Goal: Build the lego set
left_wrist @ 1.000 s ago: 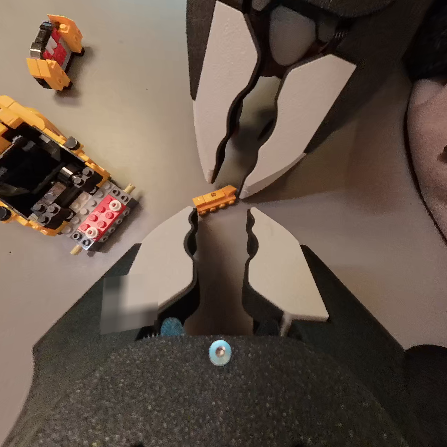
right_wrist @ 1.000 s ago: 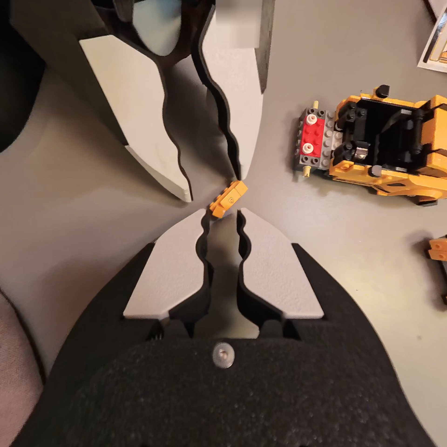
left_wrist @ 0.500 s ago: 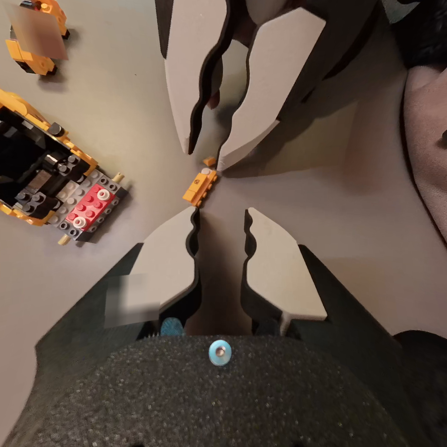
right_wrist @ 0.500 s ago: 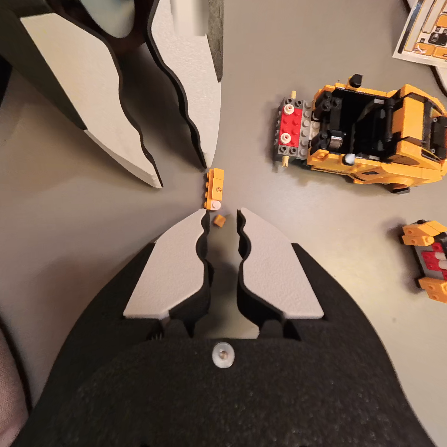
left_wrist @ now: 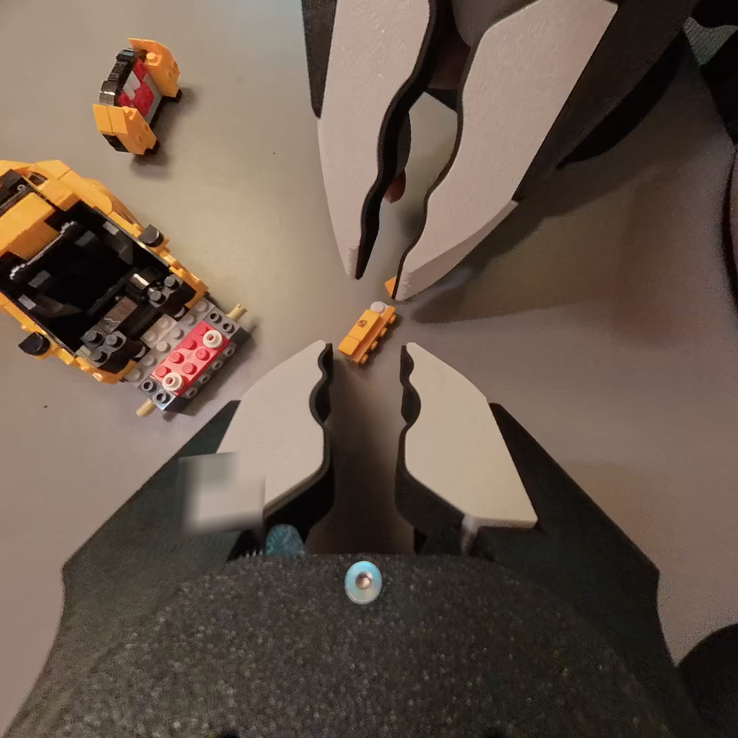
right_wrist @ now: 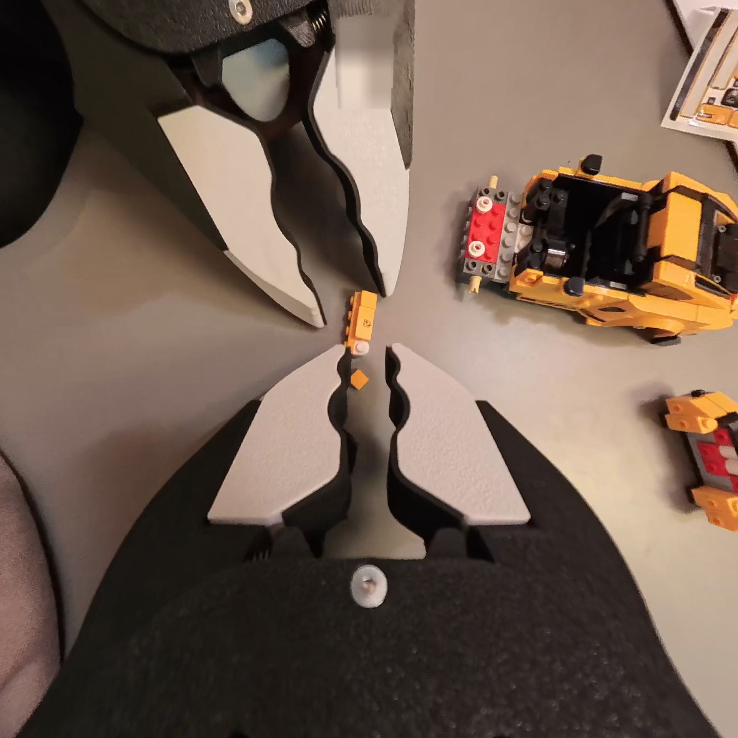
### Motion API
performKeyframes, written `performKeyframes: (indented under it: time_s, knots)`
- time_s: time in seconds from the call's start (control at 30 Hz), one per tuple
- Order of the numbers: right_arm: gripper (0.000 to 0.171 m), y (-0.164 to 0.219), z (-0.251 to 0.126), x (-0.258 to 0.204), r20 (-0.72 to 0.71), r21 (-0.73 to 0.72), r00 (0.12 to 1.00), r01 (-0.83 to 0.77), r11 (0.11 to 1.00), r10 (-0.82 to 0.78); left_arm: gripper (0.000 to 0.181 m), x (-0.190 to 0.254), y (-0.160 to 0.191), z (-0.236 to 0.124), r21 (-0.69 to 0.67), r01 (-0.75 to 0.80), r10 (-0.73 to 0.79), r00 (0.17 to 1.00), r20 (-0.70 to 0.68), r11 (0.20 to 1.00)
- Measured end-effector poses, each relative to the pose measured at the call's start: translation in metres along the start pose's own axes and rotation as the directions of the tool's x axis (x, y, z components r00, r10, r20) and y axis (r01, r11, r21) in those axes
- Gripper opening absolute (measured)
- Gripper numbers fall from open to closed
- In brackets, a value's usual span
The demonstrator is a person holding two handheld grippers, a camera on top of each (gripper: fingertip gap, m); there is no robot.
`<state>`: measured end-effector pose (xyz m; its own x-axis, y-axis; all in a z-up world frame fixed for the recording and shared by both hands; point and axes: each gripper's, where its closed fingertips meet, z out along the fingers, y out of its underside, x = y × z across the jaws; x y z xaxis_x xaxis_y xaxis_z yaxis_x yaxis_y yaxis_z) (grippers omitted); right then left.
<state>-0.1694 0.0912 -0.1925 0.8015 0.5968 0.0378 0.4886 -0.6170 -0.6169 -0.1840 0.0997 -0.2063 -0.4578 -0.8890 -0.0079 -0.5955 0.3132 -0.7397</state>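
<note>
A small orange Lego sub-assembly (left_wrist: pixel 367 331) (right_wrist: pixel 361 319) with a white round stud at one end lies on the grey table between the two grippers. A tiny loose orange tile (right_wrist: pixel 358 378) (left_wrist: pixel 390 285) lies on the table just inside my right gripper's tips. My left gripper (left_wrist: pixel 365 347) (right_wrist: pixel 351 309) is open and empty, its tips at one end of the sub-assembly. My right gripper (right_wrist: pixel 366 348) (left_wrist: pixel 377 285) is open, facing it, its tips at the white-stud end. The partly built yellow and black car (left_wrist: pixel 80 271) (right_wrist: pixel 599 255) lies off to the side.
A small orange, red and black sub-assembly (left_wrist: pixel 135 96) (right_wrist: pixel 715 451) lies beyond the car. A printed sheet (right_wrist: pixel 707 80) lies at the table's far right corner in the right wrist view. Pink fabric (right_wrist: pixel 20 599) shows at the table edge. My two grippers' fingertips are within a few centimetres of each other.
The orange sub-assembly has turned on the table between the tips. A tiny orange tile has come off it and lies by my right gripper's tips. Both grippers shifted slightly.
</note>
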Motion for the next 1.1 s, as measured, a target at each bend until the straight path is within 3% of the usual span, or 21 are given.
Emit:
performKeyframes:
  time_s: [0.6, 1.1]
  knots:
    - [0.016, 0.000, 0.011, -0.005, 0.064, -0.040, 0.997, 0.034, 0.999, -0.031, 0.017, -0.002, 0.002, 0.000, -0.012, -0.014, 0.015, 0.999, 0.028, 1.000]
    - [0.011, -0.008, 0.021, -0.006, 0.180, -0.090, 0.979, 0.111, 0.990, -0.094, 0.015, -0.003, 0.003, -0.001, -0.025, -0.032, 0.033, 0.998, 0.045, 0.999]
